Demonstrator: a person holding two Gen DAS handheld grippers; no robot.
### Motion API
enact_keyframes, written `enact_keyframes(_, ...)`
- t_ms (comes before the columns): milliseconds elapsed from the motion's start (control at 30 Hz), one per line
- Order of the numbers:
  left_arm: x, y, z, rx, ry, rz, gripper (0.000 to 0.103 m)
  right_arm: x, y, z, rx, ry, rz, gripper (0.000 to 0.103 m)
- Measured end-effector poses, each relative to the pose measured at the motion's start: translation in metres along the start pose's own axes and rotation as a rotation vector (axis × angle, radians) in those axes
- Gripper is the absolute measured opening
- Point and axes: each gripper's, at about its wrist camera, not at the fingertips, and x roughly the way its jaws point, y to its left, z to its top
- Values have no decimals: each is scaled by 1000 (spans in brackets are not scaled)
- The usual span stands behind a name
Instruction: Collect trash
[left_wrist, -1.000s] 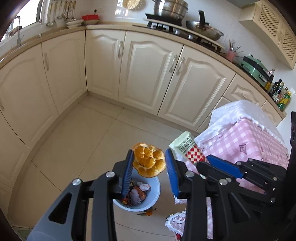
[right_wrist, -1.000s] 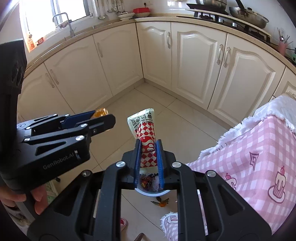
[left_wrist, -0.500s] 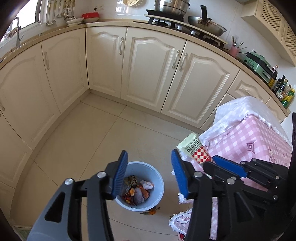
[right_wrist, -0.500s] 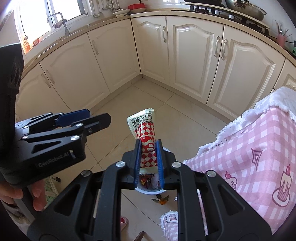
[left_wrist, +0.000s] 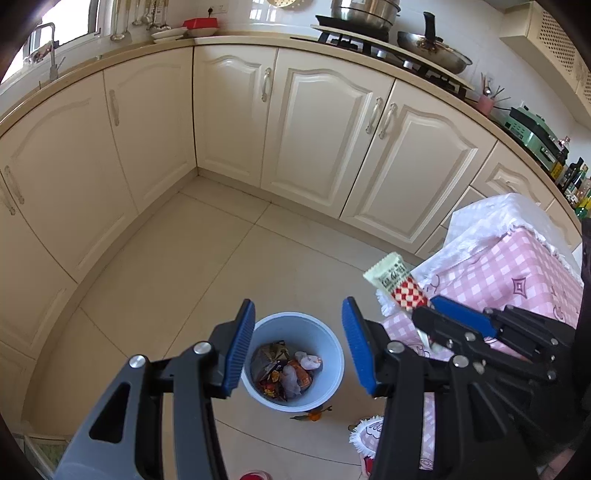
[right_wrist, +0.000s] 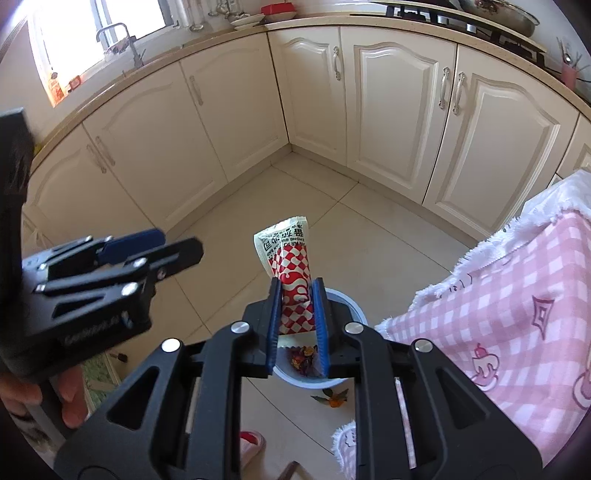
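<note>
Left gripper (left_wrist: 298, 341) hovers spread, empty, seemingly above bin (left_wrist: 328, 341); right gripper (right_wrist: 297, 312) clamps upright wrapper (right_wrist: 290, 266).

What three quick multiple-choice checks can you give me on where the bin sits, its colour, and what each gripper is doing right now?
1. Where is the bin?
A. On the counter
B. On the floor beside the pink checked cloth
C. Inside a cupboard

2. What colour is the bin?
A. Light blue
B. Green
C. Black

3. What state are the grippers in?
A. Both open
B. Left gripper shut on the wrapper, right open
C. Left open and holding nothing, right gripper shut on the wrapper

Answers:
1. B, since it stands on the tiles next to the draped cloth.
2. A, since its rim and wall are pale blue in both views.
3. C, since the left jaws stand wide apart over the bin with nothing between them, while the right jaws pinch the red and white wrapper.
</note>
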Motion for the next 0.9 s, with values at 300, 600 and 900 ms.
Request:
enact_keyframes(300, 9, 11, -24, -25, 35, 31, 51, 10, 5, -15, 18, 3, 14, 45)
enact_keyframes(600, 79, 28, -119, -121, 192, 94, 51, 71, -5, -112, 81, 135, 19, 45)
enact_keyframes(900, 160, 39, -252, -326, 370, 67, 51, 141, -27, -238, 134, 317, -33, 44)
